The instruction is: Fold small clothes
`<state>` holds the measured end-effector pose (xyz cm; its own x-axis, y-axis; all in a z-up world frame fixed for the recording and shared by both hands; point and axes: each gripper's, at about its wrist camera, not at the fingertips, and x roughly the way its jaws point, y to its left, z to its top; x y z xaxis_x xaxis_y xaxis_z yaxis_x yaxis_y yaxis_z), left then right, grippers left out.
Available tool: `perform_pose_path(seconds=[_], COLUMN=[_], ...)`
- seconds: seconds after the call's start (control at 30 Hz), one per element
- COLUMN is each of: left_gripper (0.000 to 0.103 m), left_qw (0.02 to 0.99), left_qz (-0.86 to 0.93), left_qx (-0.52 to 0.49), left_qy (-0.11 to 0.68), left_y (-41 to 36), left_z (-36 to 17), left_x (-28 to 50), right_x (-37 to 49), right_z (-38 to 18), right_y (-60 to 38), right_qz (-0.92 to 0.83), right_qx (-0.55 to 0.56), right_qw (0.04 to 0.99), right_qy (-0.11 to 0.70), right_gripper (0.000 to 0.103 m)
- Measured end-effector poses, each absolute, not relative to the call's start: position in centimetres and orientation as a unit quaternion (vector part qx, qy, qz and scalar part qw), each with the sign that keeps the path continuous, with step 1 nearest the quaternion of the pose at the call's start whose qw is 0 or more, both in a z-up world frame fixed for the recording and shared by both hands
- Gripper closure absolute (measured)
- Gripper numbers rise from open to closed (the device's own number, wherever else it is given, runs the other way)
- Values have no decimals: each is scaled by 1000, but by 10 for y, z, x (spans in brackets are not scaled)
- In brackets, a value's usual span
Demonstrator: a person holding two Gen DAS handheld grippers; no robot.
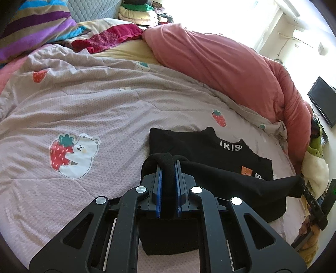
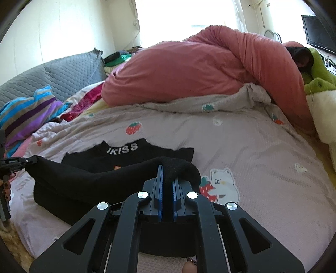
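A small black garment (image 1: 201,147) with white letters at its collar lies on the pale quilt (image 1: 94,100). Its near edge is lifted and stretched between both grippers. My left gripper (image 1: 168,166) is shut on one corner of that edge, black cloth bunched between its blue pads. My right gripper (image 2: 167,174) is shut on the other corner. In the right wrist view the garment (image 2: 126,155) spreads to the left, and the left gripper (image 2: 31,160) shows at the far left edge. The right gripper (image 1: 302,182) shows at the right edge of the left wrist view.
A rolled pink duvet (image 1: 220,63) lies along the far side of the bed. Striped pillows (image 1: 35,25) and a pile of folded clothes (image 1: 136,12) sit at the head. A green plush toy (image 2: 319,84) rests at the right. A dark screen (image 2: 317,31) hangs on the wall.
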<state>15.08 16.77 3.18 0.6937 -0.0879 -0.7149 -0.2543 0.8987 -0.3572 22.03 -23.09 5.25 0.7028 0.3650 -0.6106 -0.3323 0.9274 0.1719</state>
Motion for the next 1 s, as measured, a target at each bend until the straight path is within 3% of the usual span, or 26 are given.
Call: perform_pose_path(seconds=[0.23, 0.27, 0.3, 0.37, 0.7, 1.0], left_gripper=[93, 93, 93, 90, 89, 89], left_qw=[893, 894, 895, 897, 915, 901], left_qz=[59, 64, 66, 69, 66, 38], left_qx=[-225, -225, -226, -228, -165, -92], left_qy=[385, 381, 378, 372, 362, 422], left_y=[173, 175, 177, 181, 149, 99], left_z=[23, 24, 25, 26, 34, -1], left_x=[150, 149, 146, 140, 113, 119], right_x=[224, 225, 225, 223, 194, 174], right_z=[37, 34, 33, 30, 34, 22], right_y=[-226, -226, -226, -228, -229, -192], right_qz=[176, 172, 168, 159, 166, 210], right_qx=[25, 24, 24, 30, 30, -34], right_qw=[918, 917, 917, 918, 921, 906], right_qy=[355, 359, 361, 361, 352, 366], right_gripper=[95, 88, 71, 59, 60, 63])
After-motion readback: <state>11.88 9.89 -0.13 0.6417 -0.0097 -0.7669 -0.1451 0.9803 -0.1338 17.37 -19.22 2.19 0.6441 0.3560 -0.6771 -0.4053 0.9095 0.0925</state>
